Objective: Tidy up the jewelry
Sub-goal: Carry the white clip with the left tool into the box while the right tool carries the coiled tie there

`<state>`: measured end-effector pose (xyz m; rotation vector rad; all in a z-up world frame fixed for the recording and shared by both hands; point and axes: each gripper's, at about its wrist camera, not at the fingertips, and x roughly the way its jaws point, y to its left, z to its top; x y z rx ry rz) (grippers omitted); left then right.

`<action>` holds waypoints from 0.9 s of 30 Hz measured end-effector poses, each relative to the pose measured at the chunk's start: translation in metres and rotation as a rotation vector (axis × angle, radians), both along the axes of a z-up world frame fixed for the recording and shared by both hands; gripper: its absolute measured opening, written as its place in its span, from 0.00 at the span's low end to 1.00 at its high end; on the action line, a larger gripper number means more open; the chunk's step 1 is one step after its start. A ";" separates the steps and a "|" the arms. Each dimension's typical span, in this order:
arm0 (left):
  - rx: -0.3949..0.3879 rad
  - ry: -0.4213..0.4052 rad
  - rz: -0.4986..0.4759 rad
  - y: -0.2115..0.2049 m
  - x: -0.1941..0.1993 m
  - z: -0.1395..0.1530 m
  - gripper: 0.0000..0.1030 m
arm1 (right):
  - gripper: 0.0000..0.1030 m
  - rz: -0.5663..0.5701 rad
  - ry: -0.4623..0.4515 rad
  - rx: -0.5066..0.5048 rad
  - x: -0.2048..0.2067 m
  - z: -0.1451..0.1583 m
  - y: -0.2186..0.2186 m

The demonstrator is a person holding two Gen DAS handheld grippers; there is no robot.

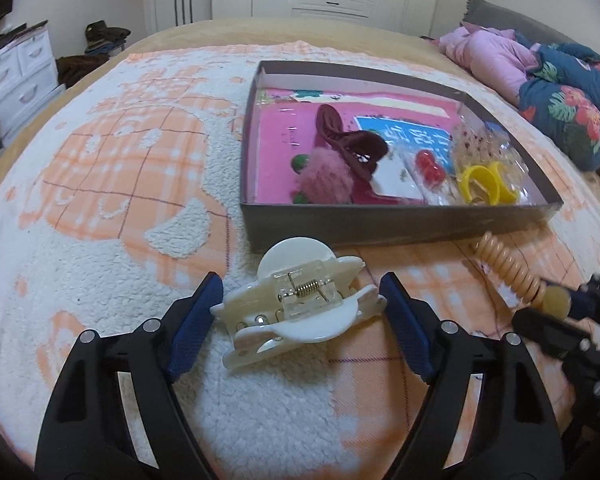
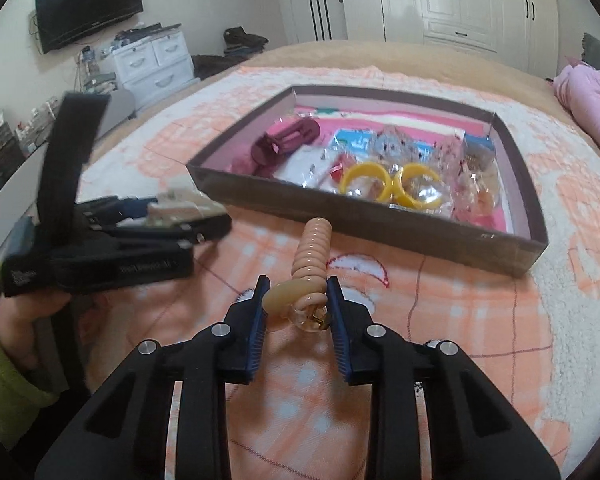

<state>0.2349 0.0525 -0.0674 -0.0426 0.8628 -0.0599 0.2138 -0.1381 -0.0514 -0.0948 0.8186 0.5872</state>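
- Lying on your fleecy orange-and-white blanket [image 1: 100, 184], the cream hair claw [image 1: 300, 304] sits lower centre between your left gripper [image 1: 302, 312]'s wide fingers.
- Your right gripper [image 2: 296, 304] pinches the peach spiral hair tie [image 2: 306, 268].
- Writing on the box [image 1: 380, 224]'s blue card is unreadable; white wardrobes stand behind.

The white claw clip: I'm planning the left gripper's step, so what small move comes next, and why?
Probably close the left gripper onto the white claw clip. The clip lies on the blanket between the blue pads, and a gap seems to remain on each side, so it isn't gripped yet.
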 end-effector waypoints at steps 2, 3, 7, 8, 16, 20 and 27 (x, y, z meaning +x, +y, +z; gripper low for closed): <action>-0.014 -0.003 -0.016 -0.002 -0.004 0.002 0.69 | 0.27 -0.003 -0.015 0.012 -0.002 0.007 -0.004; -0.020 -0.004 -0.023 -0.004 -0.005 0.003 0.69 | 0.27 -0.005 -0.019 0.021 -0.001 0.010 -0.006; -0.054 -0.030 -0.065 -0.012 -0.016 0.014 0.69 | 0.27 -0.019 -0.040 0.061 -0.001 0.023 -0.015; -0.053 -0.044 -0.072 -0.015 -0.019 0.018 0.69 | 0.27 -0.022 -0.044 0.067 0.001 0.026 -0.017; -0.082 -0.100 -0.104 -0.029 -0.016 0.040 0.69 | 0.27 -0.101 -0.078 0.098 0.015 0.041 -0.045; -0.087 -0.115 -0.117 -0.035 -0.006 0.049 0.69 | 0.27 -0.163 -0.092 0.112 0.024 0.046 -0.064; -0.111 -0.135 -0.126 -0.042 0.013 0.060 0.69 | 0.27 -0.255 -0.106 0.119 0.042 0.051 -0.093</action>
